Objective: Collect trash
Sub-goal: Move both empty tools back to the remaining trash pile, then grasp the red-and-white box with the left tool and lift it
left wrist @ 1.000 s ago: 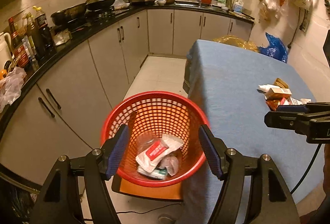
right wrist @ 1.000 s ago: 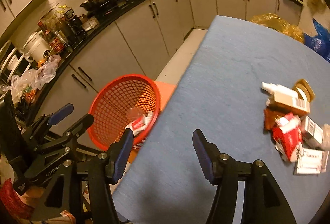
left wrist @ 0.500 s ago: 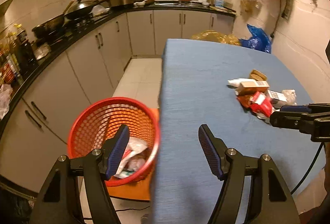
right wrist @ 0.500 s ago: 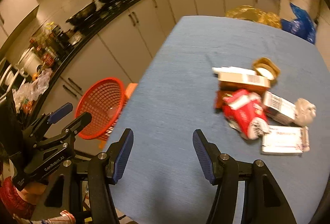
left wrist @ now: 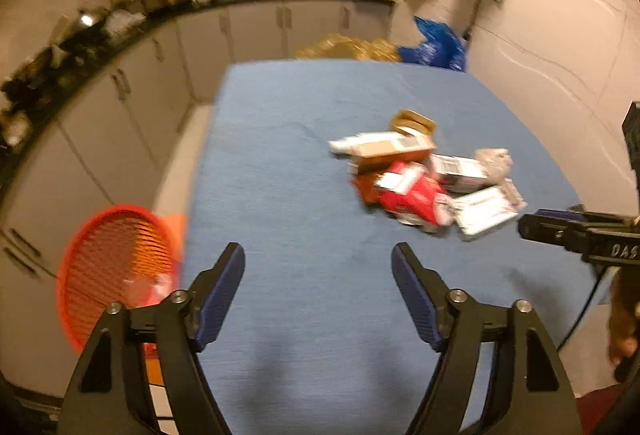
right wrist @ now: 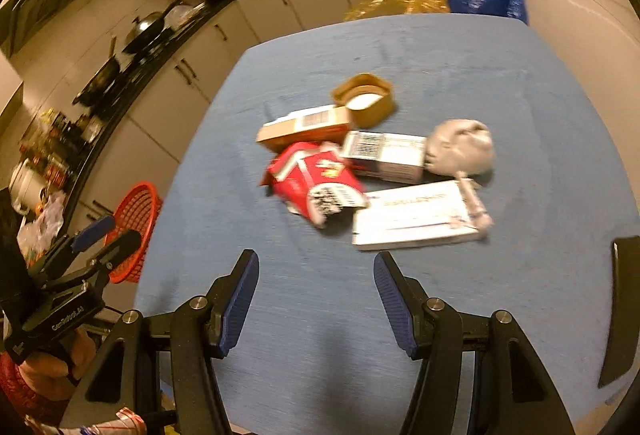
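Note:
A pile of trash lies on the blue table (right wrist: 460, 67): a red carton (right wrist: 316, 179), a brown box (right wrist: 304, 125), a white box (right wrist: 386, 155), a flat white packet (right wrist: 416, 217), a brown tub (right wrist: 366, 101) and a grey crumpled wad (right wrist: 460, 149). The pile also shows in the left wrist view (left wrist: 424, 183). My right gripper (right wrist: 316, 301) is open and empty, just short of the pile. My left gripper (left wrist: 318, 293) is open and empty over the table's near left part. The red mesh basket (left wrist: 116, 267) stands on the floor left of the table, with wrappers inside.
Kitchen cabinets and a dark counter with pans and bottles (right wrist: 132, 47) run along the left and back. A yellow bag (left wrist: 348, 49) and a blue bag (left wrist: 436, 43) sit behind the table's far edge. A wall is on the right.
Both grippers have swung right, from the basket toward the table. The trash pile has come to the middle of the right wrist view and closer. Both grippers stayed open.

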`<state>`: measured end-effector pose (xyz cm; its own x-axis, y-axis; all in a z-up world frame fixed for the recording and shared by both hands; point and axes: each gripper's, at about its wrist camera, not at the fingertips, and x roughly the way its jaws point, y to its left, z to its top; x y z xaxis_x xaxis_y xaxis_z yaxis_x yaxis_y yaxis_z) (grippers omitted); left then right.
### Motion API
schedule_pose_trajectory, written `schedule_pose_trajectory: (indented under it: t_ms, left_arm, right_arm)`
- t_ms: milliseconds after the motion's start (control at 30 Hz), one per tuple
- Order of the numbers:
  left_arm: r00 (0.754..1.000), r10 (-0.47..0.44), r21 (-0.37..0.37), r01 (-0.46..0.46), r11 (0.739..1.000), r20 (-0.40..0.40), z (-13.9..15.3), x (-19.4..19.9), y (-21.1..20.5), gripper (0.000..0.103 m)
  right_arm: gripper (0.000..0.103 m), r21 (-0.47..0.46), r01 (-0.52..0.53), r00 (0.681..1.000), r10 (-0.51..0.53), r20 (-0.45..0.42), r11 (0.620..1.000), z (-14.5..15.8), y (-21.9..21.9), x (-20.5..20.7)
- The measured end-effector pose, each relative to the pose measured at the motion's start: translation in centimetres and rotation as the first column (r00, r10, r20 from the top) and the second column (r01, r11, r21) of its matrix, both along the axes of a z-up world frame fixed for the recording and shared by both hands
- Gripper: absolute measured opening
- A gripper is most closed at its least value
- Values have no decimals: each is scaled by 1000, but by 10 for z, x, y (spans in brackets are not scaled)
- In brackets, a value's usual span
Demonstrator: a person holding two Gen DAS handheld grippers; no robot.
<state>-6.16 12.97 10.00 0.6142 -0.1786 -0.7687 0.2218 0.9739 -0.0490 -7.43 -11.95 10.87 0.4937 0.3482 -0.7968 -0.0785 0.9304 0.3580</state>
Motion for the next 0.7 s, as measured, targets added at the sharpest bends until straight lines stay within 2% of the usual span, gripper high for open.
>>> schedule_pose_trajectory:
  t_ms: [133,233,467,600,700]
  left_arm:
    - [992,-33,-121,19,992,-118,-11,20,-26,77]
    - [985,-33,-165,5,986,-169,-21,34,-46,77]
    - [961,57,-177,-108,978,-269,-53,70,-79,77]
    - [953,122,-157,-170,973,-276,-67,86,-90,77]
    - [949,142,-120,-181,976,-280,-77,97,-99,77]
  right_arm:
    - [64,0,21,1000,-21,9,1000,2,-21,-5]
    - [64,-6,33,999,-32,13,999,3,-38,-8]
    - [64,-39,51,999,-51,6,998,0,-80,-22]
    - [64,-65,59,998,-59,2,996,-2,-103,-29]
    - [64,-80,69,998,-69,-6,994,-5,-121,-36]
